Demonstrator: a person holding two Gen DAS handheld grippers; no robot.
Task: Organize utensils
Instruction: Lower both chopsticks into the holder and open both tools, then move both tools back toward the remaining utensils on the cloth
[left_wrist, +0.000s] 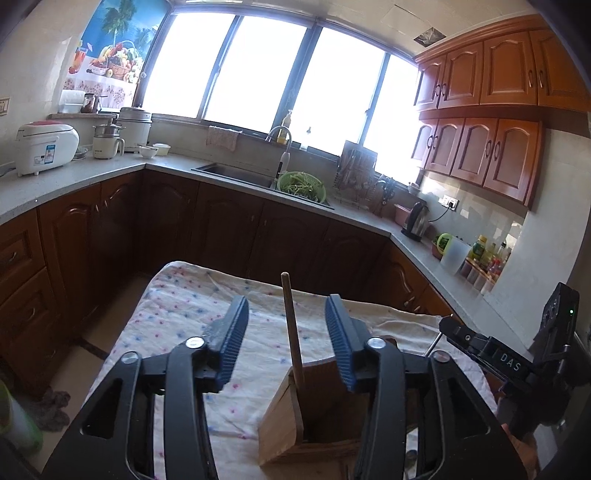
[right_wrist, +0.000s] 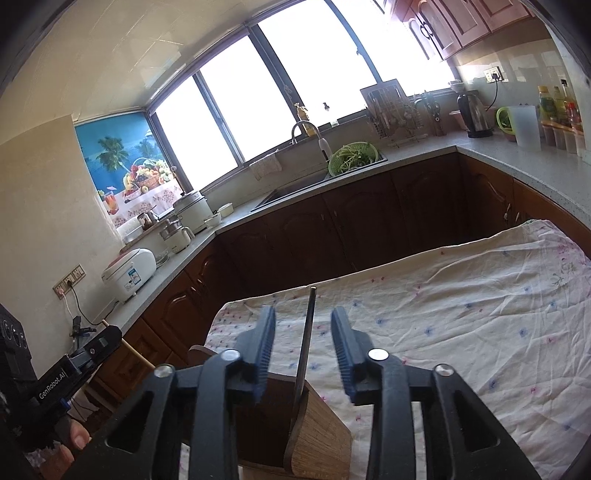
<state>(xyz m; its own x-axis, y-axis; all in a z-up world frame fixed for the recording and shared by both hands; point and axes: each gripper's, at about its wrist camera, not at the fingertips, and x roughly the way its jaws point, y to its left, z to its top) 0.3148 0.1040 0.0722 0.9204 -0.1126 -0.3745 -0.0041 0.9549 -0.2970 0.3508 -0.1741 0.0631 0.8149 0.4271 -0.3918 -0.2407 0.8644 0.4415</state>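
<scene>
A wooden utensil box (left_wrist: 284, 424) stands on a floral cloth-covered table (left_wrist: 177, 306). A wooden-handled utensil (left_wrist: 291, 332) stands upright in the box, between the fingers of my open left gripper (left_wrist: 286, 314) without touching them. In the right wrist view the same box (right_wrist: 321, 432) shows below my open right gripper (right_wrist: 303, 325), and a dark metal utensil handle (right_wrist: 306, 339) rises from it between the fingers, apart from both. Each gripper shows at the edge of the other's view, the right one (left_wrist: 480, 350) and the left one (right_wrist: 74, 362).
Dark wood cabinets and a grey countertop (left_wrist: 74, 181) wrap around the kitchen. A sink (left_wrist: 236, 173) with a green colander (left_wrist: 301, 186) lies under the windows. A rice cooker (left_wrist: 46, 147), a kettle (left_wrist: 415, 221) and bottles (left_wrist: 484, 258) stand on the counter.
</scene>
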